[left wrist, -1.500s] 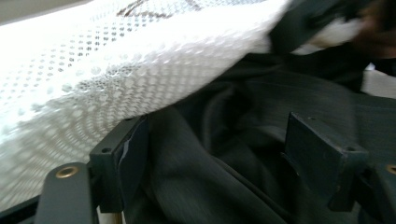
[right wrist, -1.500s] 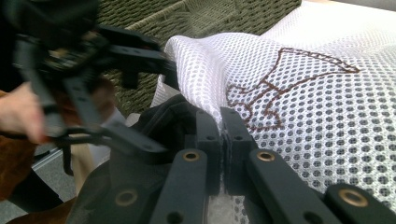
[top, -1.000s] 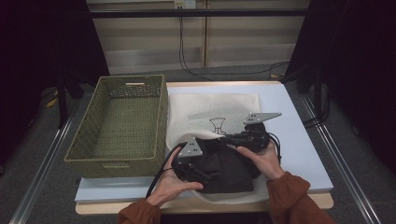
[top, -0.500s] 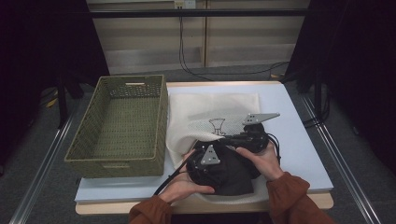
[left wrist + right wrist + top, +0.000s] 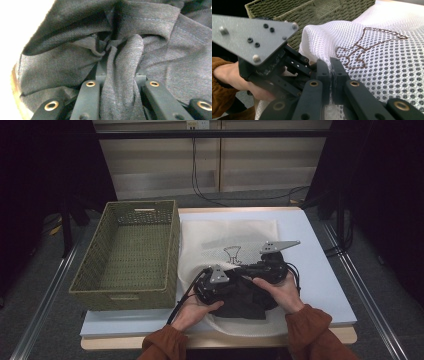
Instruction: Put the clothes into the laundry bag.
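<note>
A dark grey garment (image 5: 245,301) lies bunched at the near end of a white mesh bag (image 5: 225,232) with a brown stitched figure. My left gripper (image 5: 234,287) points into the garment. Its jaws have just been closing, and a fold of the grey cloth (image 5: 120,75) now runs pinched between them. My right gripper (image 5: 241,268) lies opposite, pointing left, shut on the bag's mesh edge (image 5: 331,72) and holding it up. In the right gripper view, the left gripper's grey plate (image 5: 249,32) sits close by, with the hand behind it.
A green woven basket (image 5: 130,250) with nothing in it stands left of the bag, touching its side. The pale blue table top (image 5: 320,265) is bare to the right. Cables hang over the floor behind the table.
The left hand slid right over the garment toward the right gripper, and its jaws went from wide to closed on the cloth. The right hand and the bag edge stayed put.
</note>
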Action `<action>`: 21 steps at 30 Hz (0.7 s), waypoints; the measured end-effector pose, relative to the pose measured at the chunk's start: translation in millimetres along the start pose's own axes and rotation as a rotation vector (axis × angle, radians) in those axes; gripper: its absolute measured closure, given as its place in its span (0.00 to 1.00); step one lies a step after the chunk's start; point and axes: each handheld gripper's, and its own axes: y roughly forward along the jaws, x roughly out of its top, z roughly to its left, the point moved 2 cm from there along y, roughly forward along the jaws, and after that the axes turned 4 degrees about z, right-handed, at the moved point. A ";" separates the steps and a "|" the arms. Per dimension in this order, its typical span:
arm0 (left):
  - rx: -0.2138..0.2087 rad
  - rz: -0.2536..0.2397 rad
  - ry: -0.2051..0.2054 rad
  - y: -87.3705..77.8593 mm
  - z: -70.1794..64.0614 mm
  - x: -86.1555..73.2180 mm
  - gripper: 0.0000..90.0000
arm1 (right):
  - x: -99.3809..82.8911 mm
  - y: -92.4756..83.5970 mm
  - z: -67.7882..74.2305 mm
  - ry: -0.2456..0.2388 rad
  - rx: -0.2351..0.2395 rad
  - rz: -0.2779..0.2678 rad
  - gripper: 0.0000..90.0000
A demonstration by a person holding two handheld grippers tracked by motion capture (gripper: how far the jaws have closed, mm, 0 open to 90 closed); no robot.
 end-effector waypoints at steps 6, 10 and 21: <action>0.013 -0.044 -0.054 -7.1 7.6 9.6 0.85 | 4.1 -6.7 1.3 0.001 0.005 -0.021 0.98; 0.027 -0.090 -0.067 -13.0 12.9 21.6 0.85 | 6.1 -9.3 2.6 0.001 0.014 -0.031 0.98; 0.125 -0.152 -0.137 -7.6 36.4 39.4 0.85 | 13.4 -20.2 6.6 0.002 0.026 -0.074 0.98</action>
